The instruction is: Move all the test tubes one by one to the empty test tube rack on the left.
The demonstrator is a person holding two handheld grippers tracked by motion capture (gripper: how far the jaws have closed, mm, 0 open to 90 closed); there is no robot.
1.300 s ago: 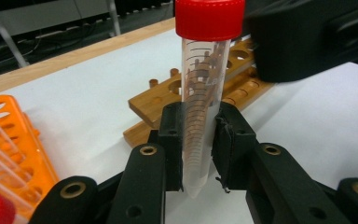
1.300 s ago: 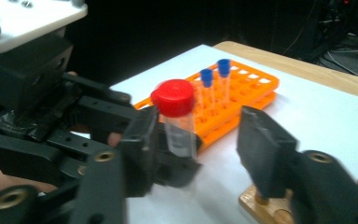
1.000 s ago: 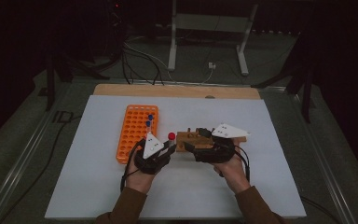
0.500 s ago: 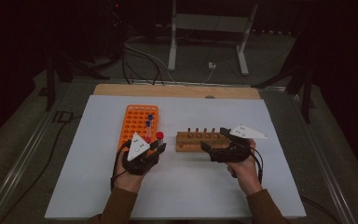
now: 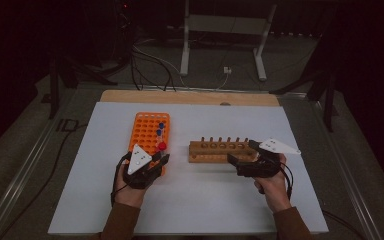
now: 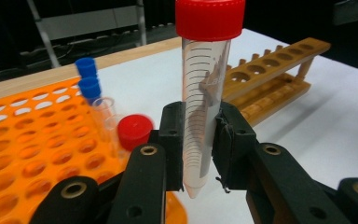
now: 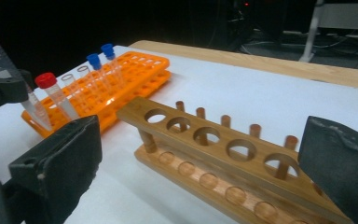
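Observation:
My left gripper (image 6: 198,140) is shut on a clear tube with a red cap (image 6: 204,88) and holds it upright over the front right corner of the orange rack (image 6: 32,140). In the rack stand another red-capped tube (image 6: 134,130) and two blue-capped tubes (image 6: 88,79). In the high view the left gripper (image 5: 160,160) is at the orange rack's (image 5: 147,127) near end. My right gripper (image 7: 200,158) is open, its jaws wide apart on either side of the empty wooden rack (image 7: 205,140). From above, the right gripper (image 5: 242,152) is at the wooden rack's (image 5: 215,150) right end.
Both racks stand on a white sheet (image 5: 195,200) over a wooden table (image 5: 180,96). Open sheet lies in front of both hands and at the far right. Beyond the table are cables and a metal stand (image 5: 225,30) on a dark floor.
My left gripper has carried the red-capped tube left, from the wooden rack to the orange rack's near corner. My right gripper has moved right along the wooden rack.

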